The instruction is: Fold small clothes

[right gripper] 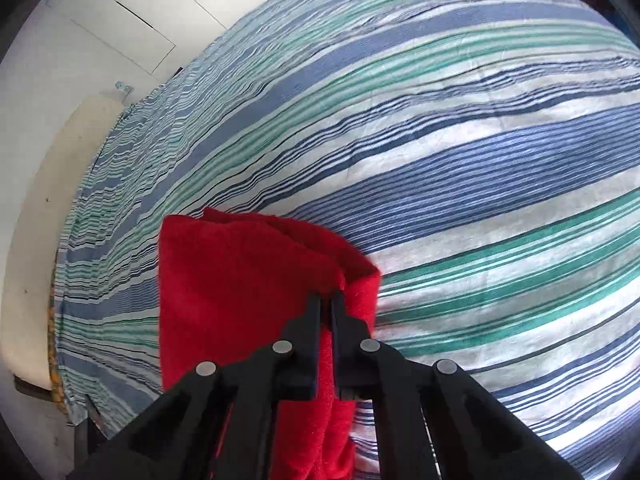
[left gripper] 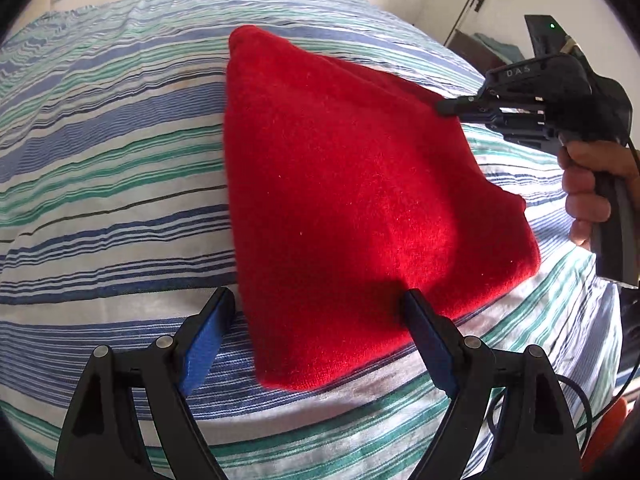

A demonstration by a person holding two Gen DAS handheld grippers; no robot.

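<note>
Left wrist view shows the red cloth (left gripper: pixel 352 200) lying folded on the striped sheet (left gripper: pixel 100 184), and everything I place below is placed against that cloth. My left tongs (left gripper: pixel 316 316) stand wide apart at its near corner: one blue pad (left gripper: pixel 206 340) is off the cloth, over bare sheet just beside its left edge, the other (left gripper: pixel 430 340) is over the cloth's near edge, so the corner lies between them and nothing is gripped. The cloth's long axis runs away from these tongs, from the near corner up to the far tip.

My right tongs (left gripper: pixel 448 106) come in from the cloth's right side, held by my hand (left gripper: pixel 588 196), with the tip at the right-hand edge. Right wrist view shows those tongs (right gripper: pixel 329 304) drawn together, with a ridge of the cloth's (right gripper: pixel 240 280) edge between them; I judge they are clamped on it.

The right tongs already have the cloth; the left are just short of a hold. I judge the next move turns on closing the left pair on that near corner, so both hands can carry the edge over.

Writing: the letters "D A S" read on the body of the right tongs. No label shows on the cloth.
</note>
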